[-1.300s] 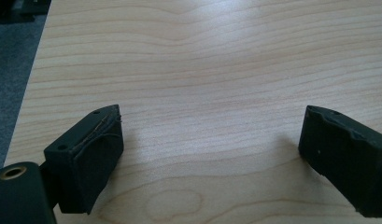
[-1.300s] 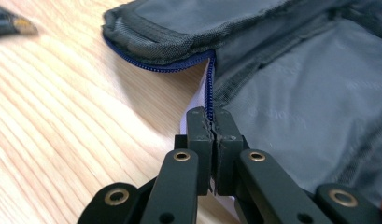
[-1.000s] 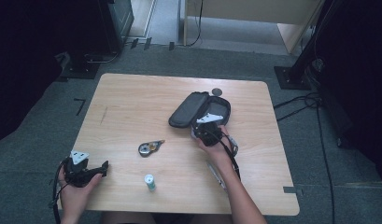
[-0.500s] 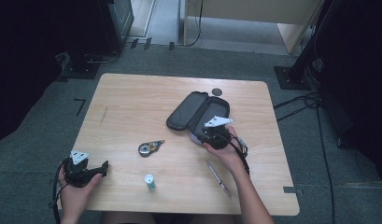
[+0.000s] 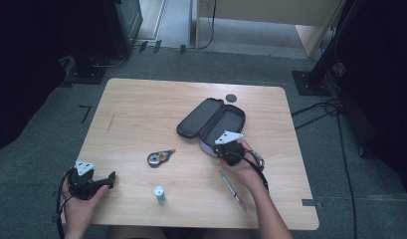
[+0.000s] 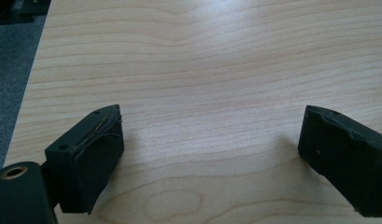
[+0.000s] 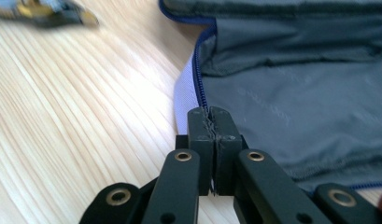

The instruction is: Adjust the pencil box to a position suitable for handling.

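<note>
High view: a light wooden table [image 5: 141, 109] carries an open dark pencil case [image 5: 211, 122] right of centre, its lid folded back toward the far left and its grey lining facing up. The right gripper [image 5: 227, 150], with a grey three-cornered plate on top, sits at the near edge of the case, held by the person's right hand [image 5: 246, 167]. A pen [image 5: 232, 190] lies on the table just near of that hand, pointing near-right. A correction tape dispenser [image 5: 158, 158] lies left of the case, near the middle of the table, and a small white and green tube [image 5: 160, 194] stands nearer the front edge. A dark round disc [image 5: 231, 98] sits beyond the case by the far edge. The left gripper [image 5: 104, 180] rests at the near left corner in the person's left hand [image 5: 79, 204], well apart from everything else.

Left gripper view: its two black jaws stand wide apart over bare wood grain, nothing between them.

Right gripper view: the jaws have just been closing and now meet pad to pad, right at the blue zip edge of the case where lining meets the pale outer rim. Whether any fabric is pinched between them I cannot tell. The blurred dispenser lies at the far left.
</note>
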### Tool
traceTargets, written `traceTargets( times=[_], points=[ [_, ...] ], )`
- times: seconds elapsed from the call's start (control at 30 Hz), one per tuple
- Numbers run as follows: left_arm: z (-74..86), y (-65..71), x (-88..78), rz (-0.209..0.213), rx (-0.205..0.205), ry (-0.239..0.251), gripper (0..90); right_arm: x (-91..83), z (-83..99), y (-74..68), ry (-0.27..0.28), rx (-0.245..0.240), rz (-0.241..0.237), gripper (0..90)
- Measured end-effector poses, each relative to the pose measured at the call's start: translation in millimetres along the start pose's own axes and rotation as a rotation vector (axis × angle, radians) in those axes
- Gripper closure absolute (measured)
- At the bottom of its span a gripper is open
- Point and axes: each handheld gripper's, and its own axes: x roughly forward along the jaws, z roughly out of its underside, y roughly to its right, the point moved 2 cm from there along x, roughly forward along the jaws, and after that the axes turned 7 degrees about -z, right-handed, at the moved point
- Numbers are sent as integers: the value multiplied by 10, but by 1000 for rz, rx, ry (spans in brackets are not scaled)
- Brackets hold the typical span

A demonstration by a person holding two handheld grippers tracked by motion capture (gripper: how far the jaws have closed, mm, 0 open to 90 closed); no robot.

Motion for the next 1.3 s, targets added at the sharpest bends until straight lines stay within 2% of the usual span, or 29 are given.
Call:
traceTargets(
  times=[0.07,0.2,0.33,0.37,0.43,0.5,0.6,0.67,0.7,0.77,0.8,0.87,0.97,1.0,1.03,1.1,1.2,1.27,1.3],
  points=[
    [0,0,0,0,0,0,70,25,-80,-37,22,42,-6,894],
    [0,0,0,0,0,1,70,160,-282,-133,39,124,19,886],
    [0,0,1,0,0,1,70,283,-391,-183,40,141,29,766],
    [0,0,0,0,0,0,70,289,-404,-178,34,139,29,720],
    [0,0,1,0,0,1,70,246,-423,-126,60,149,14,691],
    [0,-3,0,3,0,1,70,150,-440,-14,98,176,8,666],
    [0,-1,0,3,0,2,70,-39,-447,257,158,232,56,644],
    [1,1,1,2,0,3,72,-139,-424,491,178,277,127,641],
    [1,1,0,2,1,3,73,-193,-392,666,188,318,190,631],
    [1,1,0,1,1,3,73,-216,-355,820,186,355,247,619],
    [1,1,0,1,1,3,73,-207,-329,919,169,370,280,614],
    [1,1,-1,-1,0,3,73,-172,-305,1050,144,363,315,600],
    [2,2,-1,-1,1,4,74,-178,-301,1199,154,361,346,594],
    [2,2,-1,-1,2,5,75,-191,-293,1256,175,382,356,596],
    [2,2,-1,-1,2,5,76,-196,-279,1313,188,406,351,601],
    [2,2,-1,-1,2,5,77,-172,-246,1398,174,433,338,610],
    [2,2,-1,-1,1,5,77,-104,-217,1455,125,424,330,626],
    [2,3,-1,-1,1,5,77,-74,-215,1486,143,446,302,626],
    [2,3,-1,-1,2,5,77,-56,-213,1498,148,455,305,634]
  ],
)
